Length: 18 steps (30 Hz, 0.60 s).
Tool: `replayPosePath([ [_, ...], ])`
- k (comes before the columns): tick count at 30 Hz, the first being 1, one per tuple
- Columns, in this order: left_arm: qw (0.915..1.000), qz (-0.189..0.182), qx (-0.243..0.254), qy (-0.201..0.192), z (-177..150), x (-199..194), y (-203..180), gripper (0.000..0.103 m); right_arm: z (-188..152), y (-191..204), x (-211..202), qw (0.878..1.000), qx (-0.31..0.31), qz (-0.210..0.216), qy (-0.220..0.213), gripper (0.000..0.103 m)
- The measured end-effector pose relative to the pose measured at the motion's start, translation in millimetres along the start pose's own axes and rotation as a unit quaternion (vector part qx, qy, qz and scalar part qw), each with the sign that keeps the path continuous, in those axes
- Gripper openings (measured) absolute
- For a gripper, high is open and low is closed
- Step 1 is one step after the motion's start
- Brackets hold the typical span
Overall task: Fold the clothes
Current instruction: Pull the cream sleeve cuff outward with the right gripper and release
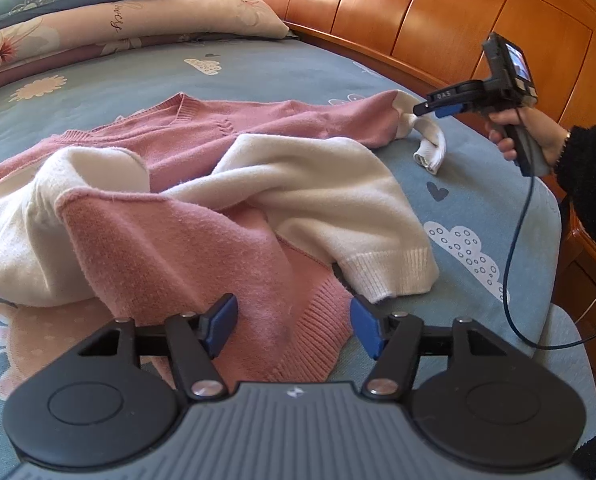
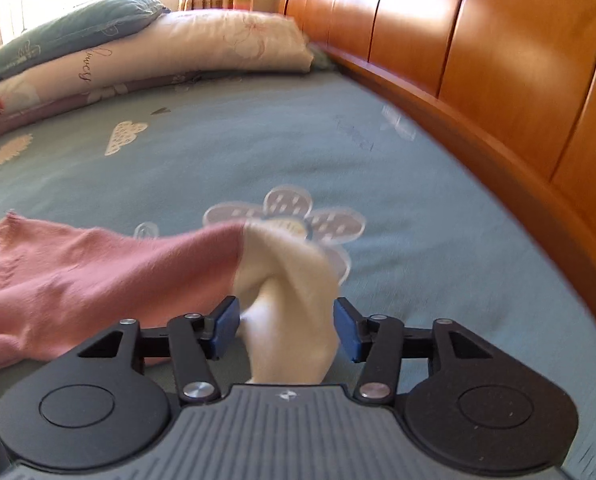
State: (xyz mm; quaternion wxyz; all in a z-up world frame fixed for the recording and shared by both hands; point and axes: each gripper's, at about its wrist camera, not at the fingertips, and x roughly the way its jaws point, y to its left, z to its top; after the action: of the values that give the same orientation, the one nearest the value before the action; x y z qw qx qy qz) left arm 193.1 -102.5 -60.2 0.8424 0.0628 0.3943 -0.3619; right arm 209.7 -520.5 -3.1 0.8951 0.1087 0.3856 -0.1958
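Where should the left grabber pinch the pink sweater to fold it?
Best bet: the ribbed pink hem of the sweater, lying flat right between the open left gripper. Come straight forward and low; that edge is thin and firm, unlike the bunched cream sleeve.

Black hand-held gripper (image 1: 292, 326), blue pads (image 1: 364, 328), silver screws, fuzzy black sleeve (image 1: 588, 160)

A pink and cream knit sweater (image 1: 226, 184) lies rumpled on the bed, neckline toward the pillow end, ribbed hem at the near edge. One cream sleeve (image 1: 338, 208) flops across the body; the other sleeve (image 2: 282, 280) stretches toward the headboard side, cuff twisted.
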Motion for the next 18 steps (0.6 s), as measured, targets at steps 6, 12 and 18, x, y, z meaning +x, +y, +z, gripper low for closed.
replayPosePath([
  [6, 1.0000, 0.003, 0.002, 0.007, -2.0, 1.0, -5.0, 0.063, -32.7, 26.3, 8.2, 0.995, -0.086, -0.031, 0.036, 0.040],
  [12, 0.9999, 0.008, 0.004, 0.014, -2.7, 3.0, -6.3, 0.063, -29.6, 32.8, -6.5, 0.979, -0.177, -0.101, 0.017, 0.012],
  [18, 0.9998, 0.009, 0.006, 0.017, -3.3, 4.8, -5.6, 0.064, -16.1, 1.2, -5.2, 0.958, -0.211, -0.192, 0.005, 0.009],
])
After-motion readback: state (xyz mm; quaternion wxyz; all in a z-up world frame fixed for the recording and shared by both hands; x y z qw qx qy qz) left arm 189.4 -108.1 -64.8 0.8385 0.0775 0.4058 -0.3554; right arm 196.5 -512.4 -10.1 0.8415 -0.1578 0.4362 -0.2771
